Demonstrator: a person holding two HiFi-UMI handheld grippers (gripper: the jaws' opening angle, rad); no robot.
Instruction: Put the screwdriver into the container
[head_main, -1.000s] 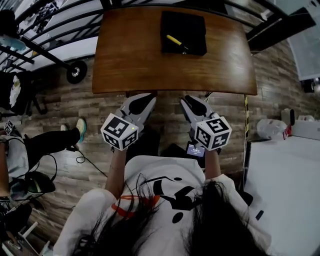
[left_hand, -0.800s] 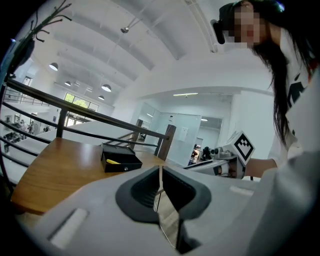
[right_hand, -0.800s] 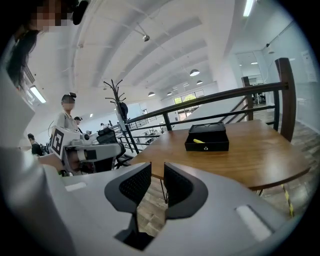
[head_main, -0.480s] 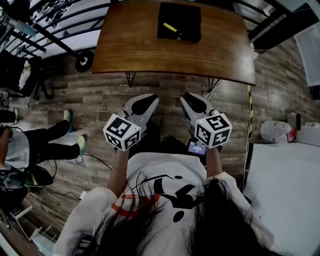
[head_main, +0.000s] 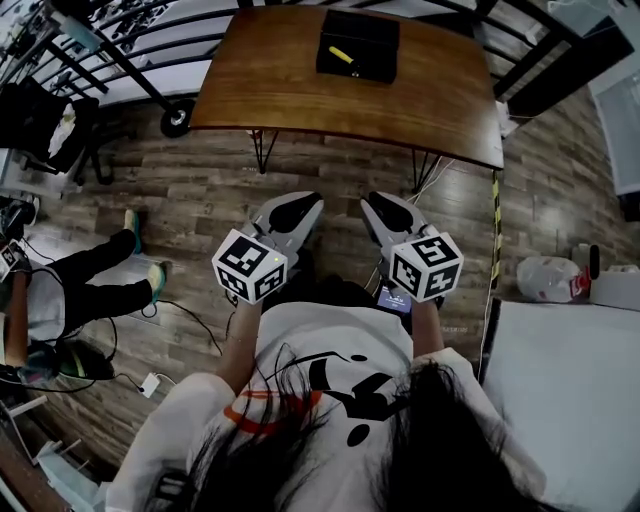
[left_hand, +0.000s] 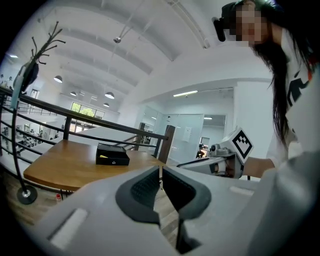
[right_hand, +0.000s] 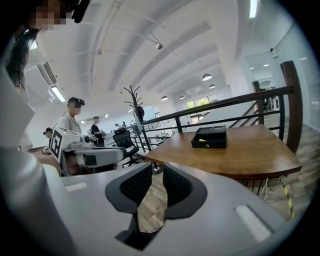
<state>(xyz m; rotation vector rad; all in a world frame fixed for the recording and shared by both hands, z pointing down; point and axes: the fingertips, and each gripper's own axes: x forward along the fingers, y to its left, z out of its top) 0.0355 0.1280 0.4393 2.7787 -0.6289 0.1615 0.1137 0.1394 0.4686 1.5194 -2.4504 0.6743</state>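
A black container (head_main: 358, 45) sits at the far side of the brown table (head_main: 300, 95), with the yellow-handled screwdriver (head_main: 343, 55) lying inside it. Both gripper views show the container (left_hand: 112, 155) (right_hand: 209, 137) far ahead, a yellow bit (right_hand: 201, 140) showing in it. My left gripper (head_main: 290, 207) is held close to my body, well short of the table, shut and empty (left_hand: 161, 170). My right gripper (head_main: 386, 207) hangs beside it; its jaws have just been closing, and only a narrow slit with nothing in it remains (right_hand: 157, 167).
Wooden floor lies between me and the table. Black railings (head_main: 150, 50) run behind and left of the table, with a coat rack (right_hand: 134, 107) nearby. A person sits at the left (head_main: 60, 290). A white table (head_main: 570, 400) and a white bag (head_main: 545, 275) are on my right.
The table with the container has drawn farther away at the top of the head view, and more floor shows in front of it. Both grippers stay in front of my chest.
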